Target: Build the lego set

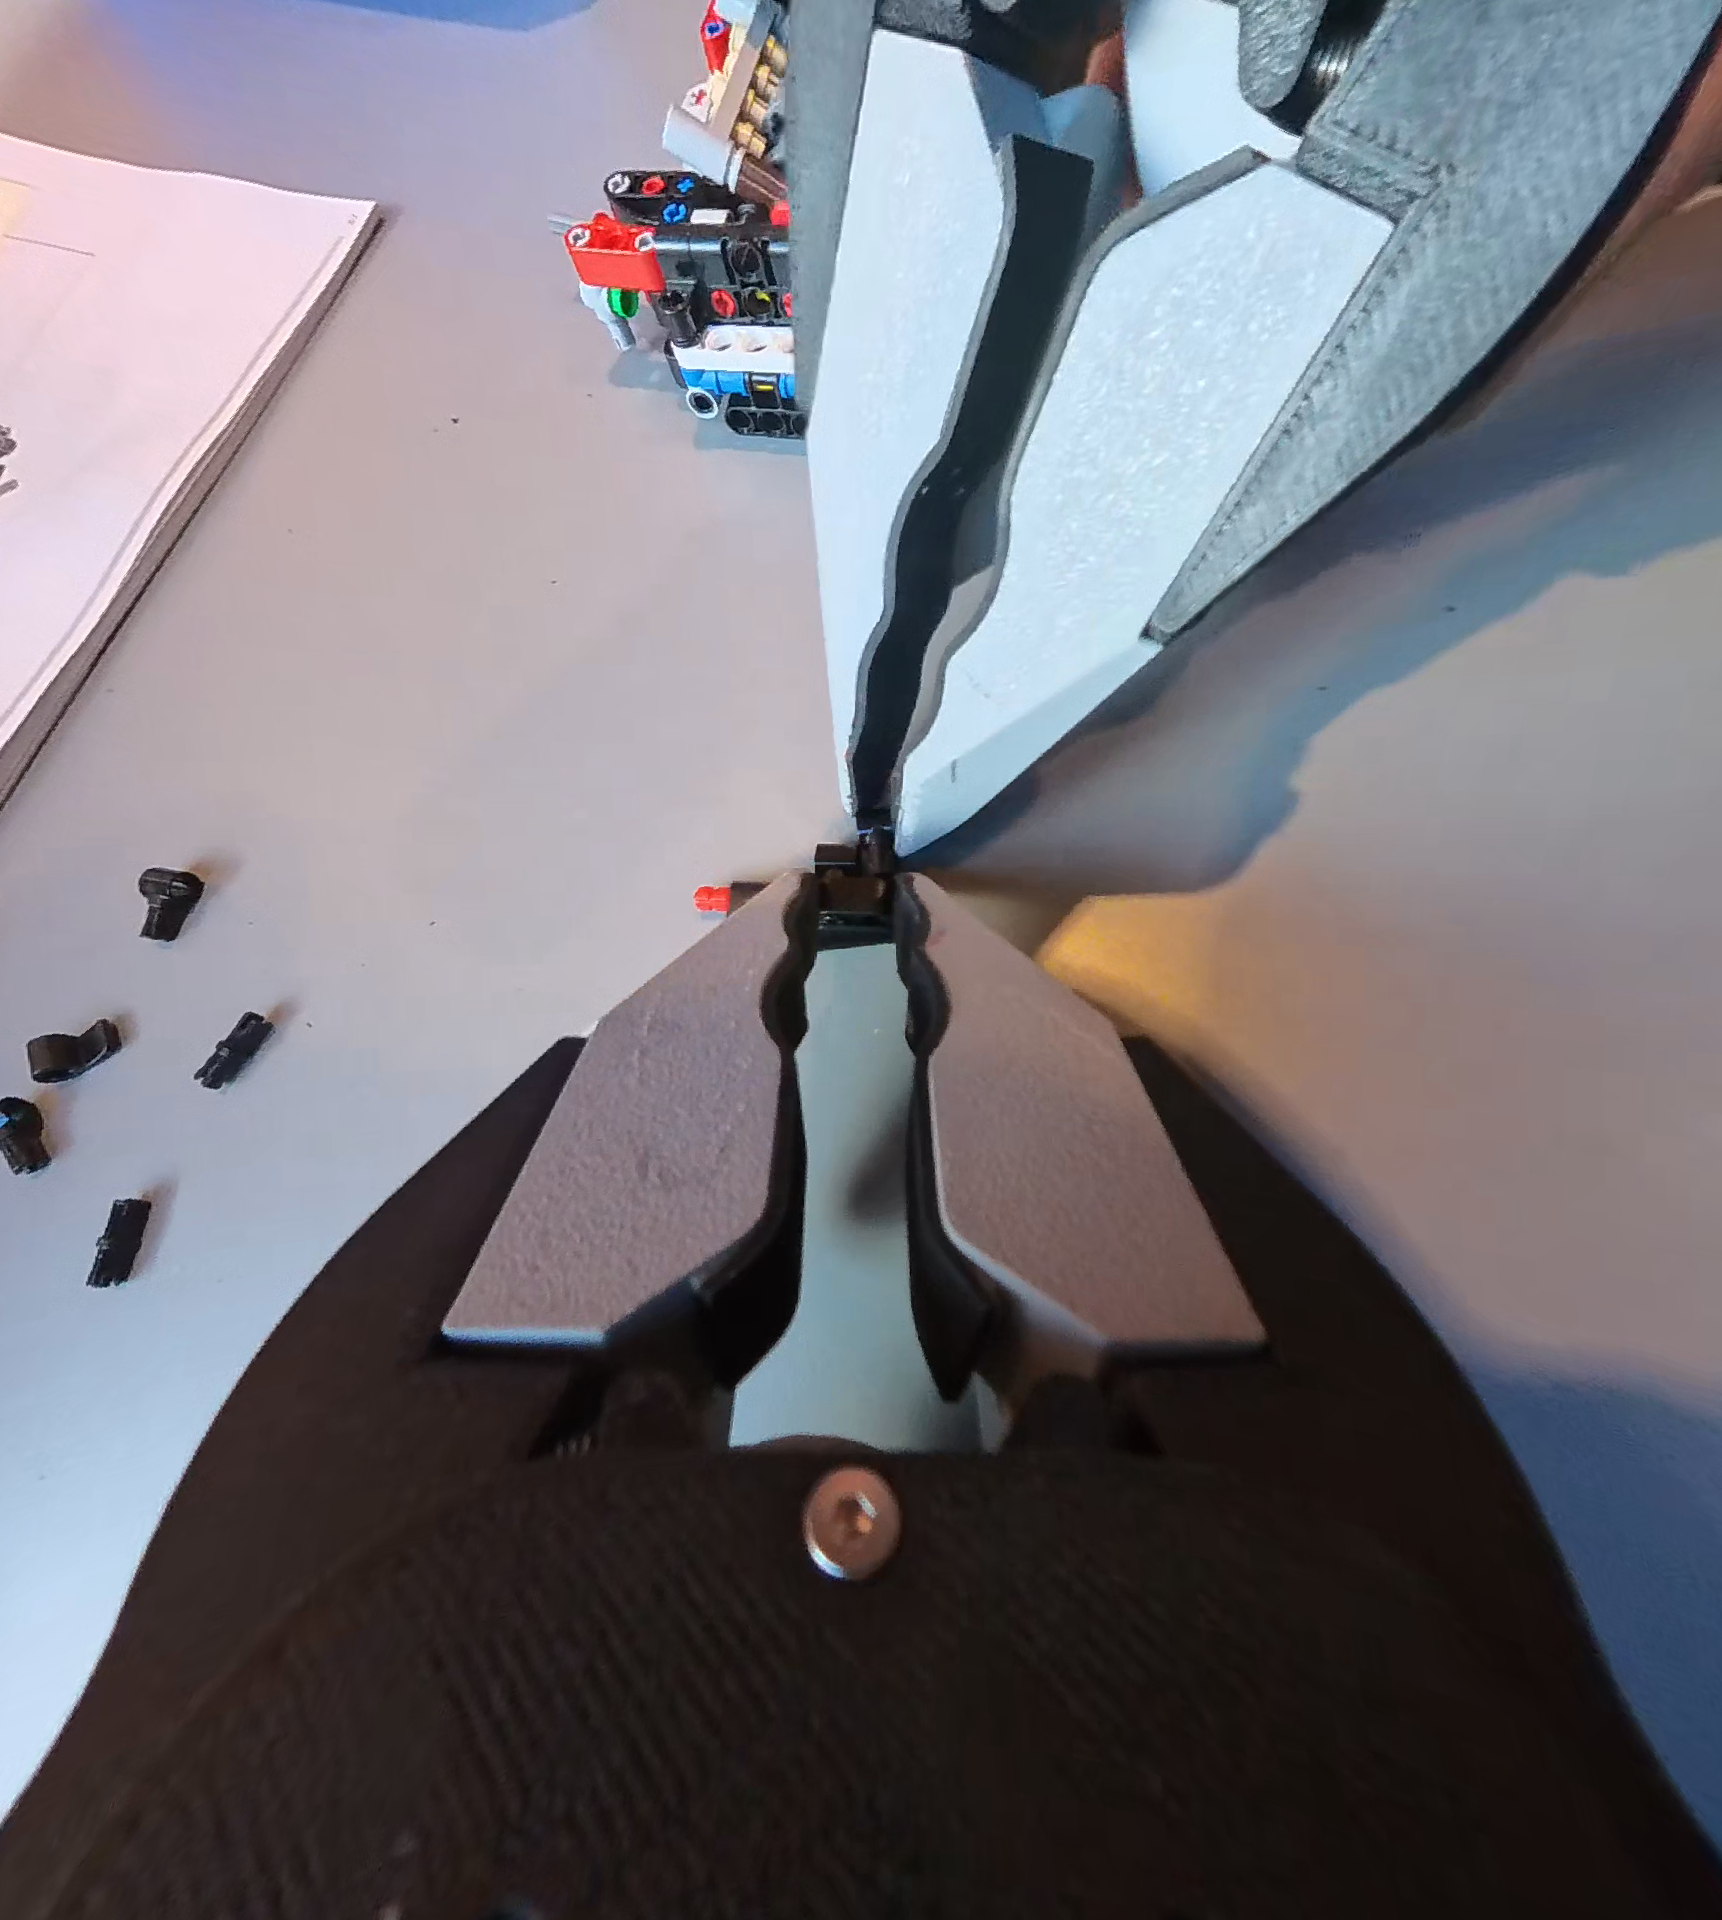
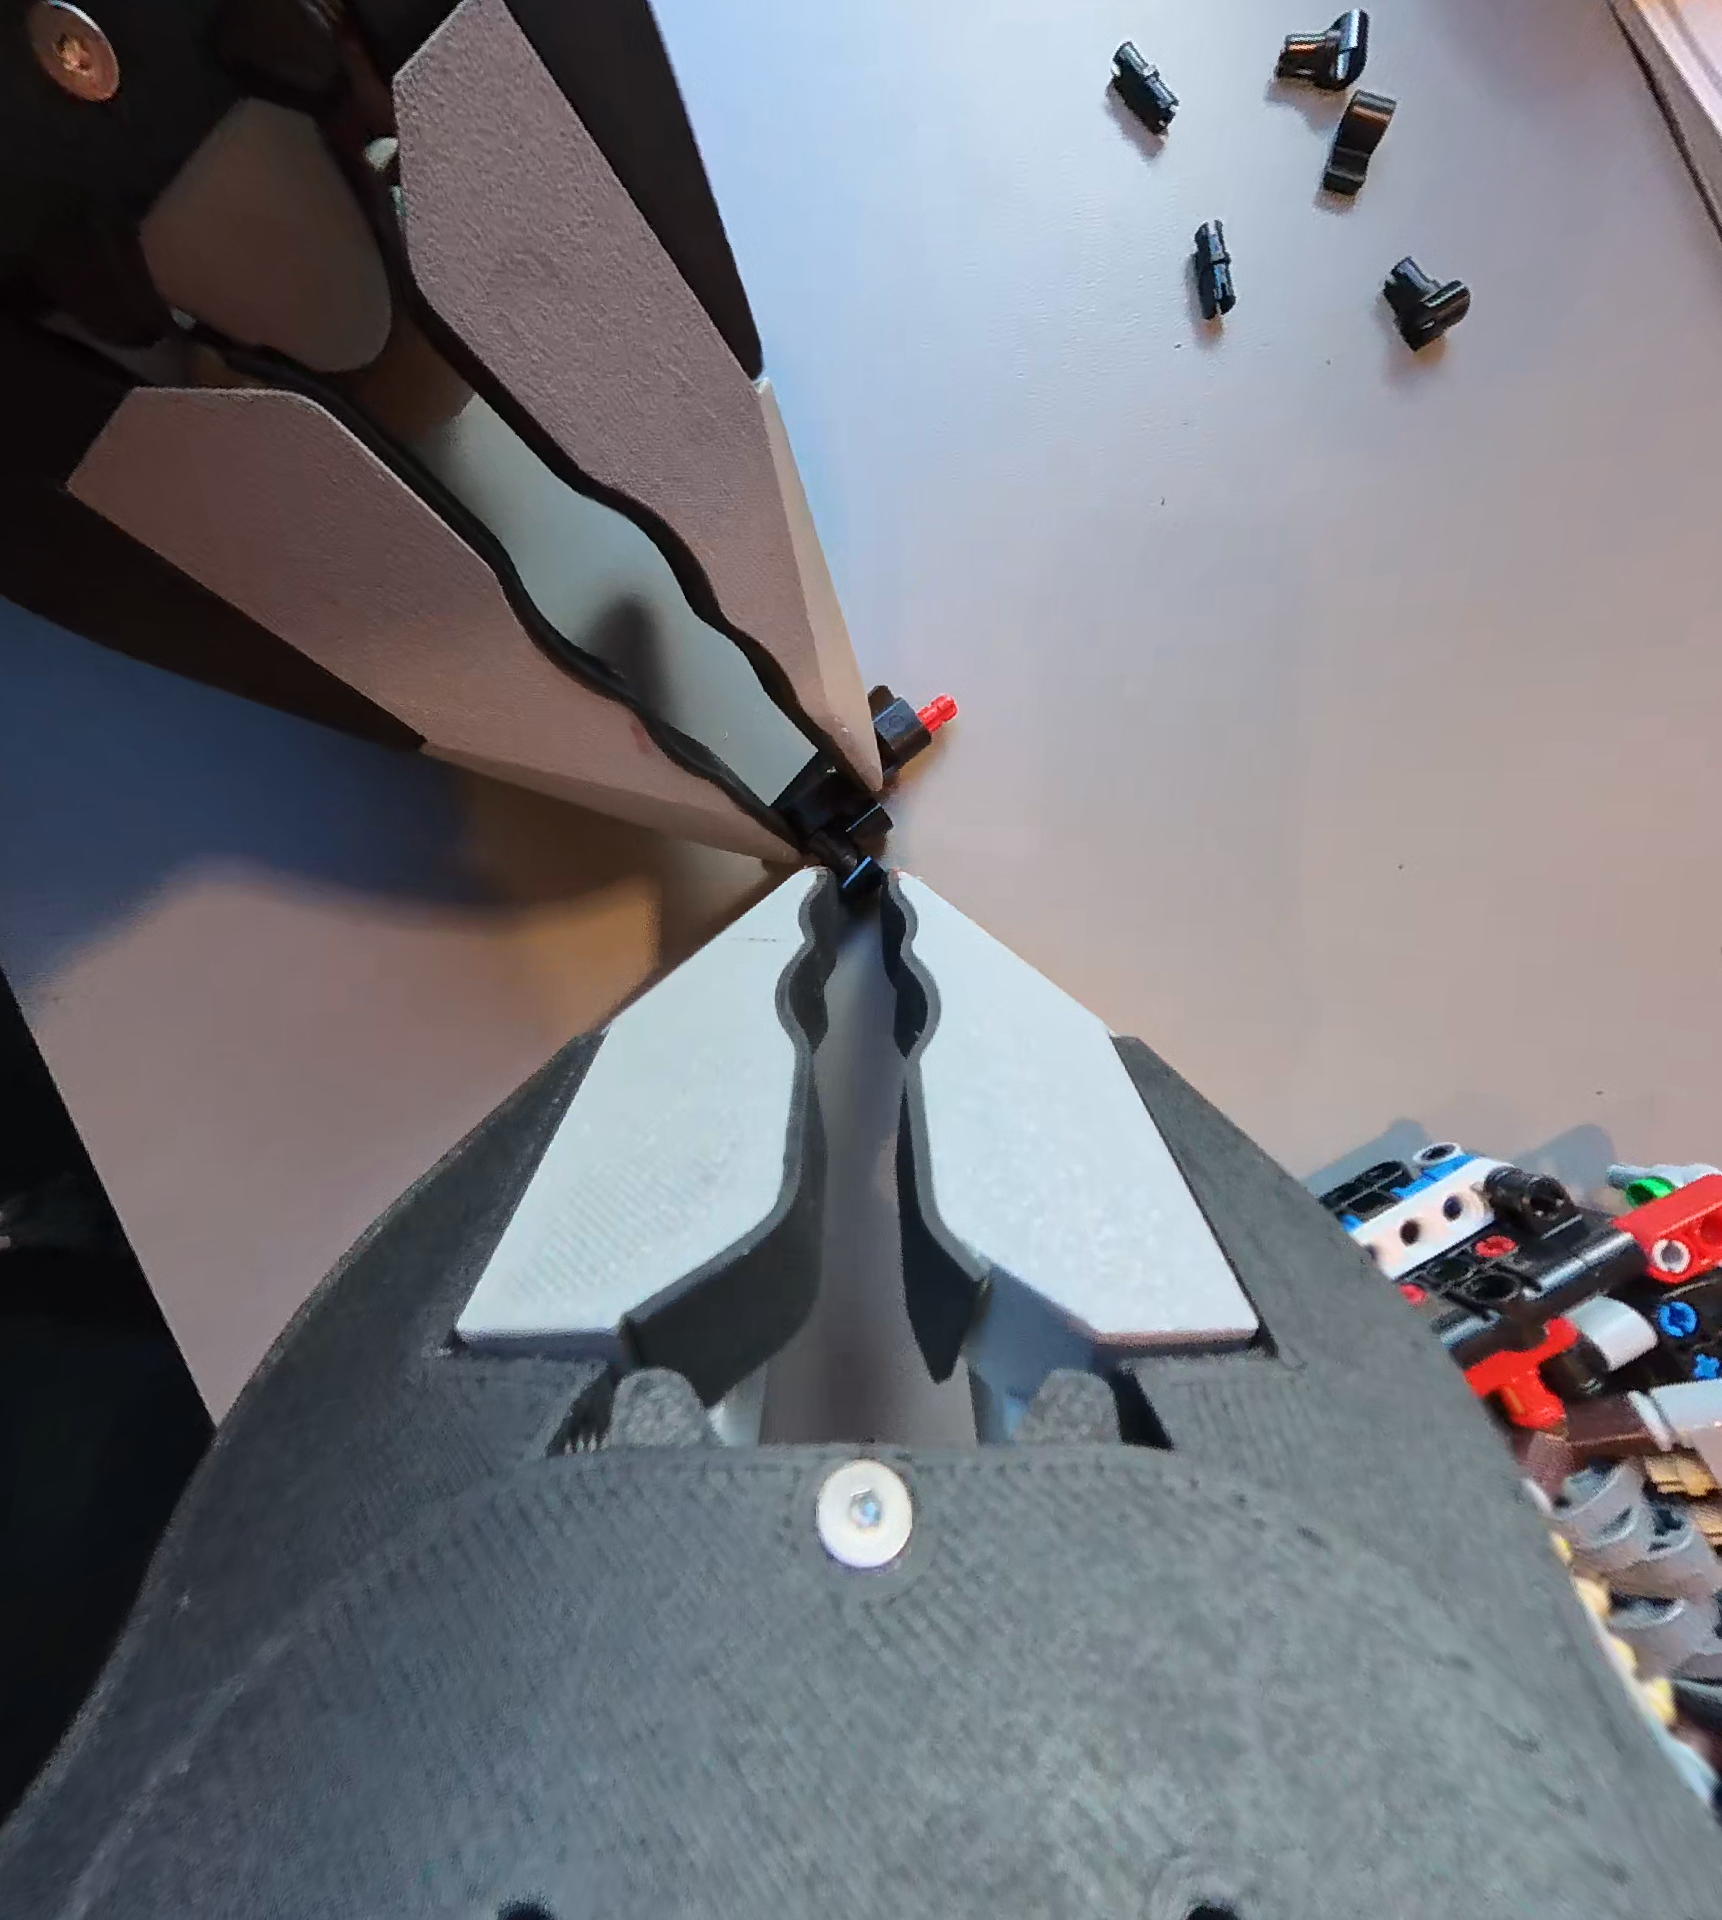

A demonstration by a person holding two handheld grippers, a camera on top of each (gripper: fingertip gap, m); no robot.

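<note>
Both grippers meet tip to tip at frame centre in each wrist view; the coming move turns on that junction.

The left gripper [image 1: 849,902] has its jaws nearly closed on a small black connector piece [image 1: 849,906], which carries a red pin [image 1: 711,898] jutting toward frame left; the right gripper [image 2: 859,881] has its jaws drawn almost together on a small black pin [image 2: 859,876], whose far end touches the connector piece. The pin's long axis appears to run along the right gripper's fingers and into the connector; the two pieces lie end to end, in contact; whether the pin is seated or only touching cannot be told, the joint being small and dark. In my judgement the step in hand is pressing the pin into the connector; it calls for a straight push along that axis, with the left gripper bracing.

Room for moving: the grey tabletop [image 1: 483,665] lies bare on every side of the junction; five loose black parts [image 1: 67,1049] sit well apart at middle left of the left wrist view; the instruction booklet [image 1: 109,395] occupies the upper left; the partly built model [image 1: 722,312] stands at upper centre, behind the right gripper's fingers, and at lower right of the right wrist view, close beside that gripper's body; a sideways slip that way risks a knock.
</note>
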